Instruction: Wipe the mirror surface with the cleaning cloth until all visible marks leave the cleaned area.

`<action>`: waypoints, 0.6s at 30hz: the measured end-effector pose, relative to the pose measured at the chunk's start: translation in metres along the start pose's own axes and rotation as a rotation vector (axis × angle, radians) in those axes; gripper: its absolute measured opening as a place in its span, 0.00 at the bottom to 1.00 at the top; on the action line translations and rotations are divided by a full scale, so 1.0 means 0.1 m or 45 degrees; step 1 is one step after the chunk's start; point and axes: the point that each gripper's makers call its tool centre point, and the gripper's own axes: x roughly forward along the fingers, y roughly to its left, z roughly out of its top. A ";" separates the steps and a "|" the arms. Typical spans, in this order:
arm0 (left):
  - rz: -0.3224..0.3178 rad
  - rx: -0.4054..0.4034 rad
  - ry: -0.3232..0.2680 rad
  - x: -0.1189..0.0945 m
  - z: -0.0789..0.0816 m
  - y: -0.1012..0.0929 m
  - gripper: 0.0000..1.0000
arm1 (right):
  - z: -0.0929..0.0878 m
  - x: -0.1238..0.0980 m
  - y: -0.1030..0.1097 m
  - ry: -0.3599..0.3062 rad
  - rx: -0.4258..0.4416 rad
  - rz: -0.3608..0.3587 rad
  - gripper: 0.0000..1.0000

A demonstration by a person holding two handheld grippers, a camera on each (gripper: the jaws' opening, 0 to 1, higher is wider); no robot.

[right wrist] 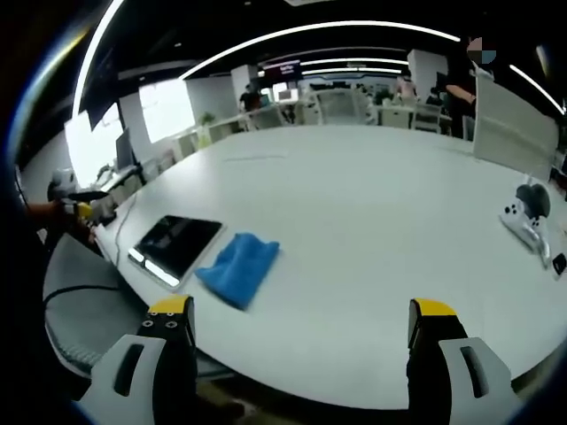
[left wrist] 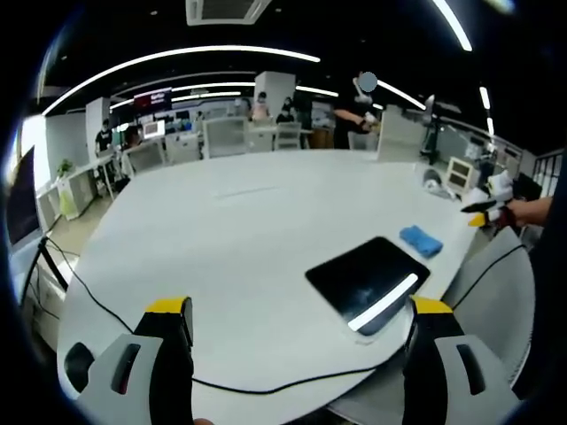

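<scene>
A dark rectangular mirror (left wrist: 368, 279) lies flat near the table's edge and reflects a ceiling light strip. Just beyond it rests a folded blue cloth (left wrist: 421, 240). My left gripper (left wrist: 301, 323) hovers open above the table, its yellow-tipped jaws wide apart, the mirror close to its right jaw. In the right gripper view the mirror (right wrist: 175, 247) sits at left with the blue cloth (right wrist: 239, 268) beside it. My right gripper (right wrist: 301, 323) is open and empty, a short way back from the cloth. The other gripper (left wrist: 485, 206) shows at far right of the left view, a hand on it.
A large white oval table (left wrist: 257, 230) holds everything. A black cable (left wrist: 106, 310) trails over its near edge. A white game controller (right wrist: 523, 223) and stand sit at the table's right. Grey chairs (right wrist: 84, 301) stand by the edge; desks, monitors and people fill the background.
</scene>
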 end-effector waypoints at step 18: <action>0.000 0.009 0.004 0.01 0.02 0.07 1.00 | 0.48 -0.05 0.01 0.150 0.021 -0.023 1.00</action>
